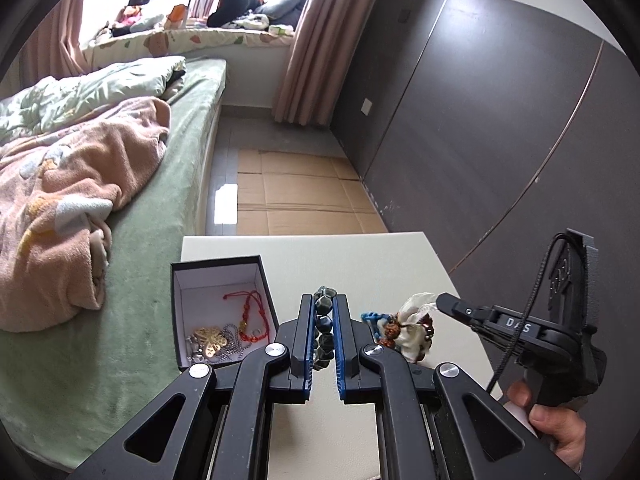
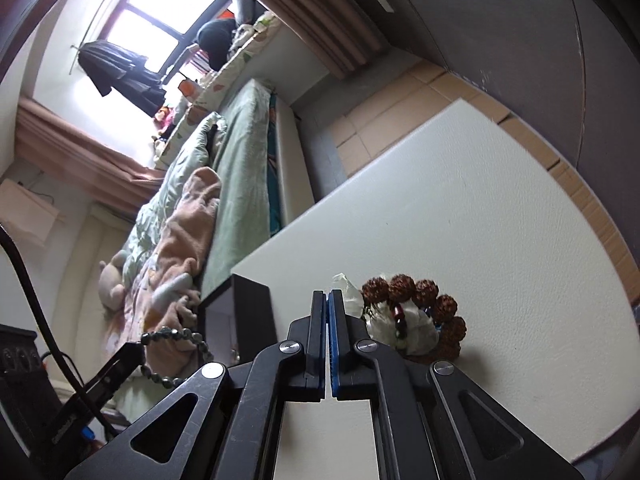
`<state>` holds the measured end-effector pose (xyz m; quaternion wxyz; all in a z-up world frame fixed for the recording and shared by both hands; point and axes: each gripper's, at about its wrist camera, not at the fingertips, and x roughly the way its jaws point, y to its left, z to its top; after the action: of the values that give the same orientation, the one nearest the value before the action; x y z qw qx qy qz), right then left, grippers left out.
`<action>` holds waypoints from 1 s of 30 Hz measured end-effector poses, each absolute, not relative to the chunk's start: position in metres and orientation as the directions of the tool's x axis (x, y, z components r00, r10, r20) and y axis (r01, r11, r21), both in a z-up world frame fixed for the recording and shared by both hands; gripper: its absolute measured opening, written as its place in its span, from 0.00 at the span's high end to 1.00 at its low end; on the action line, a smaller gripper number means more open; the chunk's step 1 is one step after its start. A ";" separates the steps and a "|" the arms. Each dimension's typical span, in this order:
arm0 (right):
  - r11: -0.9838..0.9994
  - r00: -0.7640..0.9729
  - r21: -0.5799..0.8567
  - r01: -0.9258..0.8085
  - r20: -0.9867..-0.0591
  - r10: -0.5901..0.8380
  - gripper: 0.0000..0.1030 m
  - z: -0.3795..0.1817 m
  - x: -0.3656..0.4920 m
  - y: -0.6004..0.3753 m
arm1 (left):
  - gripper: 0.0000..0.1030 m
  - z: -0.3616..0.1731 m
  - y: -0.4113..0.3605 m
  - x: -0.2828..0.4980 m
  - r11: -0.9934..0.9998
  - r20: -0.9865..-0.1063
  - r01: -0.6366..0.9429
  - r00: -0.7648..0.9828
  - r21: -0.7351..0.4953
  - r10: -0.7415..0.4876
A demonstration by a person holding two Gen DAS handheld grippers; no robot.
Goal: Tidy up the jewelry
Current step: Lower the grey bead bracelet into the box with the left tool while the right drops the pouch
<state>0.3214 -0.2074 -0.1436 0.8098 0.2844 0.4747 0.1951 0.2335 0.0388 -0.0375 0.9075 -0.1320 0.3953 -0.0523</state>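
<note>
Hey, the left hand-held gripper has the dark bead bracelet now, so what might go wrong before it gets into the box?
1. The left hand-held gripper pinches only one side of the dark bead bracelet; round beads may slip out.
2. The black box sits at the white table's corner by the bed; a nudge could push it off.
3. The right hand-held gripper, shut and empty, hovers near the brown bead bracelet pile and might scatter it.

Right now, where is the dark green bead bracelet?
The dark green bead bracelet is clamped in the left gripper, above the white table, between the black box and jewelry pile.
</note>
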 end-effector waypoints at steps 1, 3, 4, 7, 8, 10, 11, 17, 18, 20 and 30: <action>0.761 0.481 0.647 -0.054 -0.651 0.587 0.97 -0.138 0.320 -0.207 | 0.92 -0.035 0.041 0.233 0.959 -0.699 -0.010 0.687 -0.282 -0.199; 0.762 0.493 0.645 -0.067 -0.642 0.587 0.97 -0.128 0.318 -0.206 | 0.92 -0.033 0.045 0.231 0.959 -0.693 -0.011 0.693 -0.285 -0.198; 0.760 0.501 0.646 -0.076 -0.634 0.589 0.97 -0.123 0.317 -0.206 | 0.92 -0.032 0.047 0.229 0.958 -0.690 -0.013 0.696 -0.288 -0.198; 0.765 0.514 0.637 -0.094 -0.627 0.586 0.97 -0.114 0.315 -0.204 | 0.92 -0.032 0.053 0.228 0.956 -0.687 -0.020 0.699 -0.294 -0.197; 0.764 0.512 0.639 -0.094 -0.627 0.587 0.97 -0.114 0.315 -0.202 | 0.92 -0.032 0.055 0.227 0.955 -0.687 -0.024 0.700 -0.296 -0.196; 0.754 0.507 0.650 -0.092 -0.621 0.598 0.97 -0.116 0.314 -0.201 | 0.92 -0.031 0.060 0.227 0.954 -0.685 -0.029 0.702 -0.298 -0.193; 0.749 0.509 0.655 -0.095 -0.615 0.602 0.97 -0.115 0.313 -0.200 | 0.92 -0.031 0.061 0.227 0.954 -0.685 -0.031 0.703 -0.298 -0.191; 0.743 0.513 0.656 -0.134 -0.595 0.618 0.97 -0.098 0.311 -0.187 | 0.92 -0.023 0.077 0.225 0.951 -0.671 -0.045 0.719 -0.305 -0.181; 0.741 0.513 0.656 -0.143 -0.591 0.622 0.97 -0.094 0.312 -0.184 | 0.92 -0.022 0.080 0.225 0.951 -0.669 -0.048 0.721 -0.307 -0.179; 0.733 0.508 0.660 -0.165 -0.580 0.636 0.97 -0.088 0.313 -0.176 | 0.92 -0.020 0.085 0.226 0.950 -0.666 -0.054 0.726 -0.306 -0.173; 0.670 0.423 0.695 -0.262 -0.541 0.727 0.97 -0.083 0.323 -0.115 | 0.92 -0.022 0.113 0.232 0.950 -0.675 -0.099 0.726 -0.296 -0.134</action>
<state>0.3225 -0.1150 -0.0825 0.8009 0.2642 0.4398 0.3086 0.2324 0.1132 -0.0221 0.9154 -0.1578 0.3703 -0.0095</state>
